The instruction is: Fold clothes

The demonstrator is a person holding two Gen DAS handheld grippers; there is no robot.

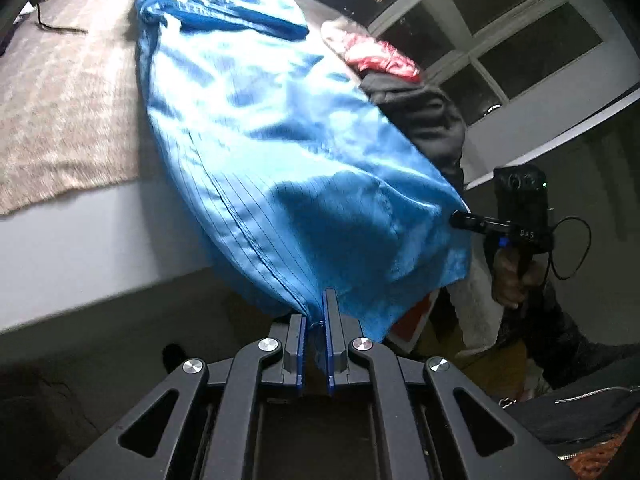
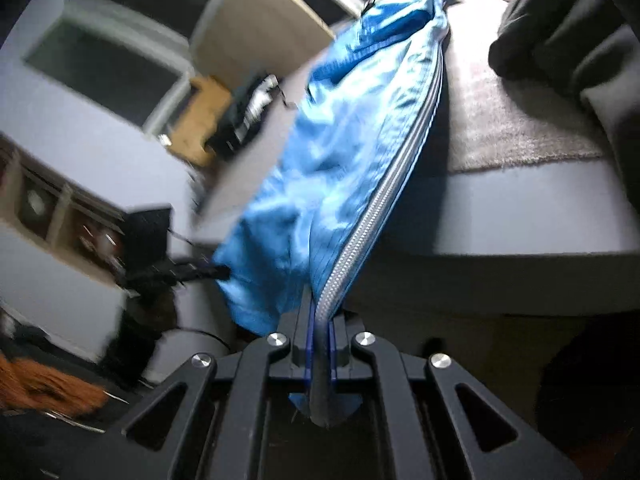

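Note:
A shiny blue jacket [image 1: 264,128] with a grey zipper [image 2: 384,196] lies stretched from the bed toward me, its near end hanging past the bed's edge. My left gripper [image 1: 316,312] is shut on one near corner of the blue jacket by its seam. My right gripper [image 2: 318,312] is shut on the other near corner at the zipper's end. The right gripper also shows in the left wrist view [image 1: 460,218], at the cloth's right edge. The left gripper shows in the right wrist view [image 2: 222,271], at the cloth's left edge.
The bed [image 1: 80,248] carries a beige blanket [image 1: 60,120]. A red garment [image 1: 380,58] and a black garment [image 1: 424,120] lie to the right of the jacket, near a window [image 1: 520,32]. A dark cable [image 1: 56,26] lies on the blanket's far left.

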